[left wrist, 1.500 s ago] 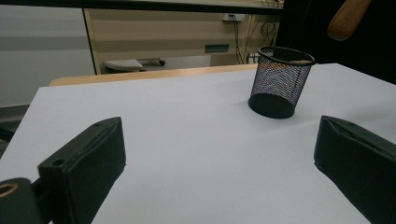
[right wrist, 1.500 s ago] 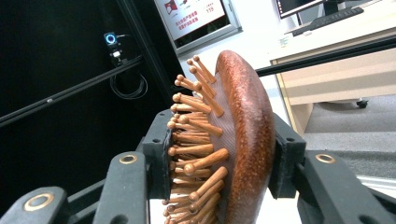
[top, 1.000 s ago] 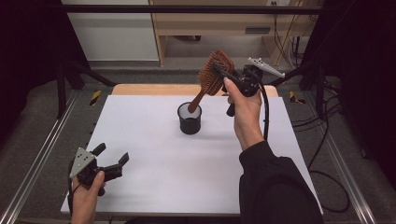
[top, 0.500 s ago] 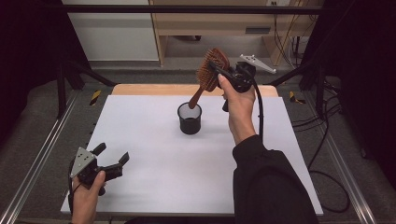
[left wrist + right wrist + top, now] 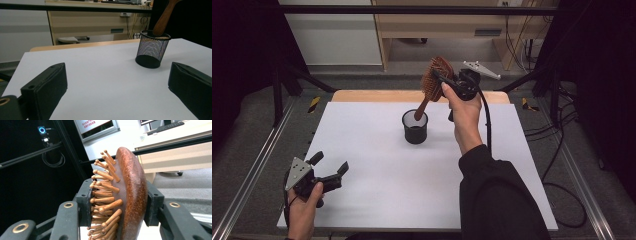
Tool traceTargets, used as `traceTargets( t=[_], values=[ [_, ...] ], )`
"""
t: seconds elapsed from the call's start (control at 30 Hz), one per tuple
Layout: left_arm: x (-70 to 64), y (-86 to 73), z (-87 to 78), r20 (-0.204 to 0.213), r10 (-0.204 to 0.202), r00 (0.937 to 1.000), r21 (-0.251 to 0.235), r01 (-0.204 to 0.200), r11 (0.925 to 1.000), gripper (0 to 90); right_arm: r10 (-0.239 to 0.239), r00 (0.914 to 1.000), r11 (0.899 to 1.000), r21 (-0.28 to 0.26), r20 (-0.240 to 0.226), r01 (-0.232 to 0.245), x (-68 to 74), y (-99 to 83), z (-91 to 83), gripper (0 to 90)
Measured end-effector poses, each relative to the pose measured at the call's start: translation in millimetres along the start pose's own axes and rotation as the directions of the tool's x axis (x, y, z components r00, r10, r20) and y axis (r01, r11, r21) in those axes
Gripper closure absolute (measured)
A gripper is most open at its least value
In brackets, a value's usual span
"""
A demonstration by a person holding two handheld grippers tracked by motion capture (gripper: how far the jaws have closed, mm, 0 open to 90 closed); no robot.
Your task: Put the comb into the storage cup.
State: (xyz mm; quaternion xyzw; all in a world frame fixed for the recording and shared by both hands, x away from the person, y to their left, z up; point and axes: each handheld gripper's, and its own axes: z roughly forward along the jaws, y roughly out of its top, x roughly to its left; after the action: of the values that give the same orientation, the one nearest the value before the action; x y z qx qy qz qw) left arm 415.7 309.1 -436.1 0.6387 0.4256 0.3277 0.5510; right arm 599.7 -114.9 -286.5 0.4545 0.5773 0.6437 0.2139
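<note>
A wooden hairbrush (image 5: 435,79) with peg bristles hangs tilted over a black mesh cup (image 5: 415,127) at the table's middle back. Its handle tip (image 5: 163,21) dips into the cup's mouth. My right gripper (image 5: 442,79) is shut on the brush head; in the right gripper view the hairbrush (image 5: 125,195) sits clamped between the two black pads (image 5: 85,202). My left gripper (image 5: 330,168) rests low at the table's front left corner, open, with nothing between its jaws. In the left gripper view the mesh cup (image 5: 152,48) stands ahead and to the right.
The white table top (image 5: 377,175) has a wooden strip (image 5: 362,96) along its far edge. Metal rails (image 5: 247,180) run along both sides. A wooden desk (image 5: 447,22) and cables stand beyond the table.
My right gripper has carried the brush left and down, so the handle tip now enters the cup. The left gripper has stayed put.
</note>
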Motion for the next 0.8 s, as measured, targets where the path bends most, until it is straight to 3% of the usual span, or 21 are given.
traceTargets(
  t=[0.8],
  values=[
    [-1.5, 0.1, 0.6, 0.012, 0.007, 0.9999, 0.001, -0.007, 1.0000, 2.4, 0.006, 0.9999, 0.995, 0.103, 0.011, -0.007, -4.9, -34.9, 21.0, 51.8]
  ],
)
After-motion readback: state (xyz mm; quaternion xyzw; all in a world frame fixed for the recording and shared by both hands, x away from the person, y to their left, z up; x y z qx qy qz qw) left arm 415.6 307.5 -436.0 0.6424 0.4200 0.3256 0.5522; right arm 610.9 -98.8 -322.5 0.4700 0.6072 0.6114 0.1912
